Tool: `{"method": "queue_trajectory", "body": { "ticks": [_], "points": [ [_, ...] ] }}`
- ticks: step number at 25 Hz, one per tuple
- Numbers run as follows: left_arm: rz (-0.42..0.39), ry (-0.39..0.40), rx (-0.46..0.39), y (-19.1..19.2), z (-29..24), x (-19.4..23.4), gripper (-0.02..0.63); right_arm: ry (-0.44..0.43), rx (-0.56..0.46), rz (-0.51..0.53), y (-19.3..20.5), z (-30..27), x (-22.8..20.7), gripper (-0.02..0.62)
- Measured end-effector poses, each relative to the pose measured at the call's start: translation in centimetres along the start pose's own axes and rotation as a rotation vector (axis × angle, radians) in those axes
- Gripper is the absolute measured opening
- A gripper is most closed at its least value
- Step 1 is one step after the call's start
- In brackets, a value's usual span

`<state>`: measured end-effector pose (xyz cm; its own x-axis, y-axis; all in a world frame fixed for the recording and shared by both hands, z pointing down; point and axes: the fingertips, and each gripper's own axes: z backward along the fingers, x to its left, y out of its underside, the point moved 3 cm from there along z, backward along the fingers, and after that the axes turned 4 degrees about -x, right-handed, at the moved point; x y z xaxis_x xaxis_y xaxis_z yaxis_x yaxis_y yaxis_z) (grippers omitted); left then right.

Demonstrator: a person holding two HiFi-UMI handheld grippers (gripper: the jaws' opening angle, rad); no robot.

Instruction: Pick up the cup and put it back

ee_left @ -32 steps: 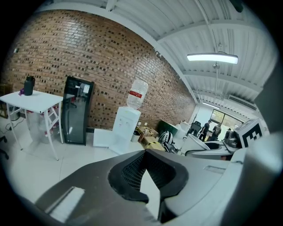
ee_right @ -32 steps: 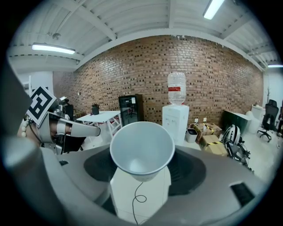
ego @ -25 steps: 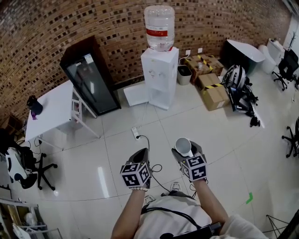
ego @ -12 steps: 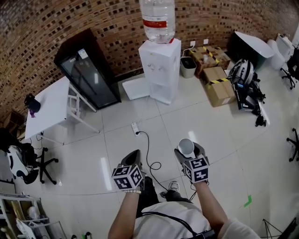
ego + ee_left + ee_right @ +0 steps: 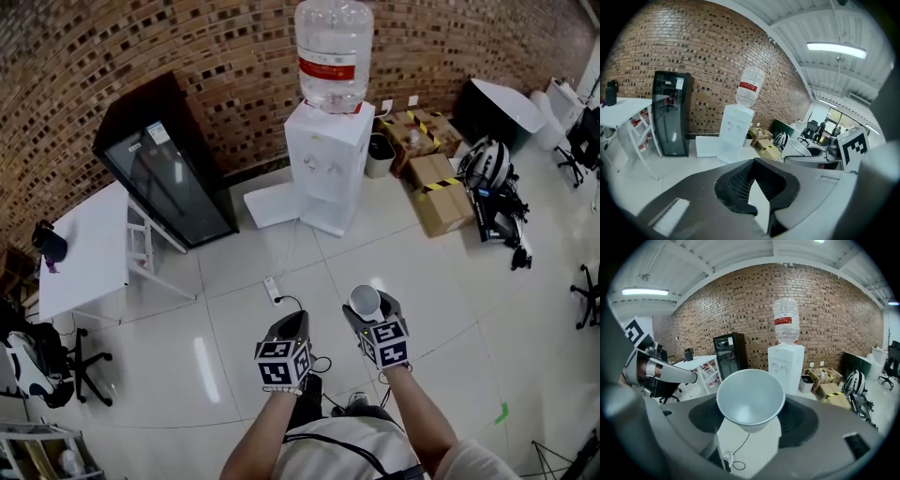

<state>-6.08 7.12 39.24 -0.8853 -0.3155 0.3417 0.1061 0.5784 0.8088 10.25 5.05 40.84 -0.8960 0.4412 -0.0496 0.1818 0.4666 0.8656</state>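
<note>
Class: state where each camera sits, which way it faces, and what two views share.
Head view: on the person's head, facing steeply down; shows forearms, left gripper, right gripper.
Left gripper view: rides that gripper, faces the water dispenser; own shut jaws.
Right gripper view: rides that gripper, faces the dispenser; jaws grip the cup.
Both gripper views share the dispenser.

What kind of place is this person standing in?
Probably a shared office or workshop room. A water dispenser stands against the brick wall beside a black glass-door fridge, with a white table, rolling office chairs and taped cardboard boxes around the tiled floor.
</note>
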Motion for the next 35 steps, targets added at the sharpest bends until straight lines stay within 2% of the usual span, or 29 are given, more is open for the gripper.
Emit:
{"method": "queue_trajectory", "body": {
  "ticks": [6, 12, 17, 22, 28, 35],
  "points": [
    [-0.06, 0.076, 0.045, -2.5, -6.1, 4.3, 0.0, 0.074, -0.007, 0.009, -1.6, -8.3, -1.8, 0.329],
    [-0.062, 0.108, 0.084, -1.9, -12.8, 7.3, 0.0, 0.103, 0.004, -0.013, -0.4, -16.4, -4.9, 0.33],
    [-0.05, 0.097, 0.089, -0.1, -19.5, 11.7, 0.0, 0.099, 0.028, 0.016, 3.1, -25.6, -8.1, 0.33],
    [-0.023, 0.085, 0.067, 3.3, -28.2, 16.7, 0.0, 0.094, 0.017, 0.015, 8.4, -35.6, -12.0, 0.33],
    [-0.049, 0.1, 0.059, 7.5, -39.9, 22.3, 0.0, 0.108, 0.003, 0.04, 14.2, -47.7, -17.2, 0.33],
    [-0.056, 0.114, 0.015, 11.6, -51.2, 28.4, 0.0, 0.14, -0.001, 0.069, 20.7, -59.7, -22.6, 0.33]
  ]
}}
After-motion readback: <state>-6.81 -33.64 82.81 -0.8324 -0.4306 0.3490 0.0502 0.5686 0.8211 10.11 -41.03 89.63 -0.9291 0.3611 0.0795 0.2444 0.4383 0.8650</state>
